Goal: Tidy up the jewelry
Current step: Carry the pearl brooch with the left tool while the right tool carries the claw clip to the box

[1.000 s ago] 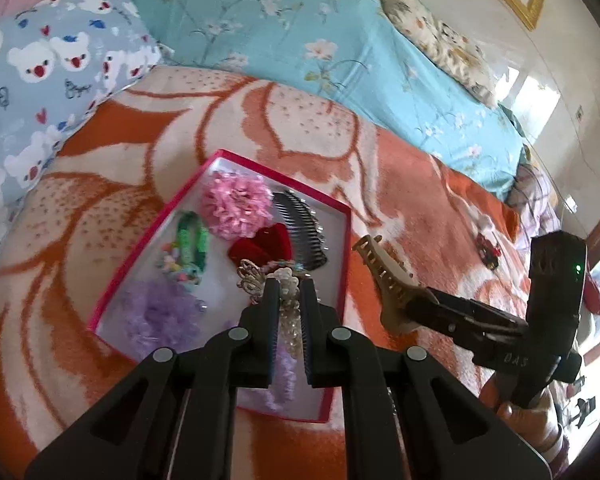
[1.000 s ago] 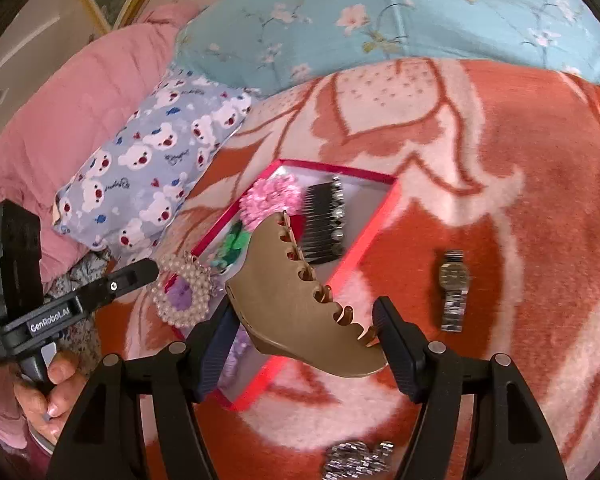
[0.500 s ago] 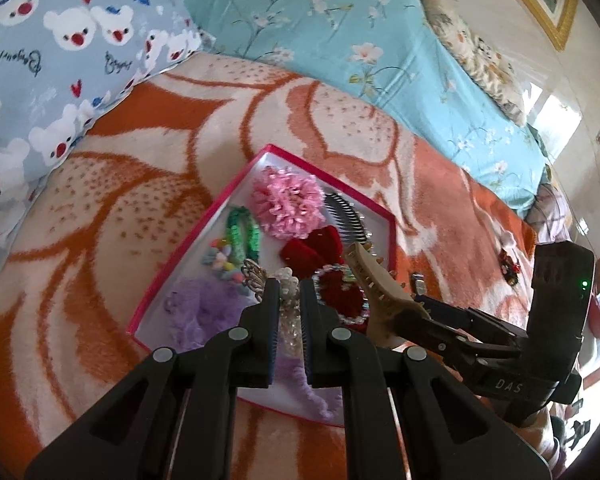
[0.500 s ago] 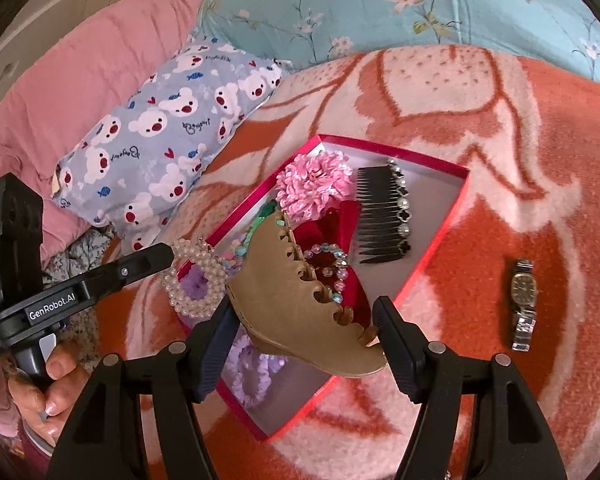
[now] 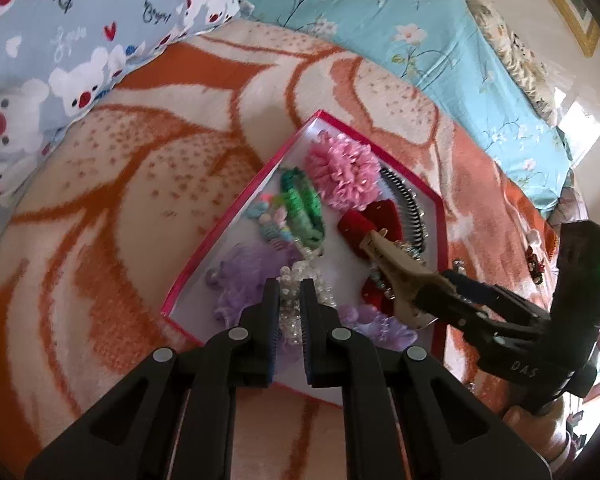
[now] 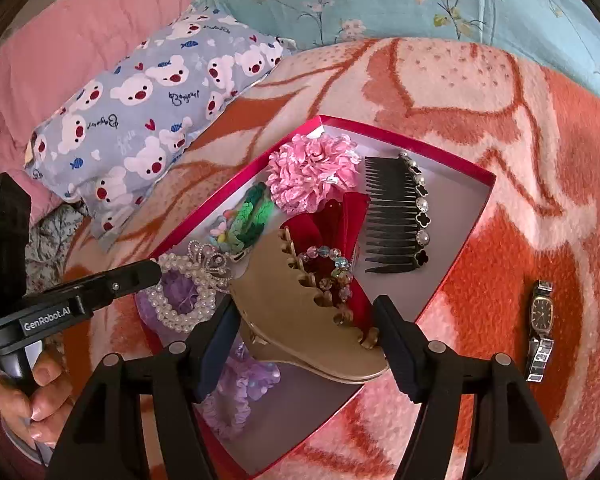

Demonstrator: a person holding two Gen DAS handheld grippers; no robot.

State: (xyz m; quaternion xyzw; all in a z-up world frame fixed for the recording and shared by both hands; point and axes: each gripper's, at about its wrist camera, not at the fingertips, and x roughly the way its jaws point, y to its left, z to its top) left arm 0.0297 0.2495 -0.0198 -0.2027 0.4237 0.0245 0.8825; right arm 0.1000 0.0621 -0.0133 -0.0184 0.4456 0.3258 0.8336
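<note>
Blanket [image 6: 500, 80], red tray [image 6: 452, 280], tan claw clip [image 6: 300, 312] hiding bracelet [image 6: 332, 264]; watch [image 6: 540, 320] beside

We see a red-rimmed box [image 6: 452, 160] with a pink flower clip [image 6: 314, 176], black comb [image 6: 396, 216] and tan claw clip [image 6: 300, 312], on an orange-and-cream blanket [image 6: 500, 128]; upper left, a blue bear-print pillow [image 6: 148, 108].

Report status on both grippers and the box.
Left gripper shut on pearl bracelet. Right gripper shut on tan claw clip, over red box. Nothing blocking.
</note>
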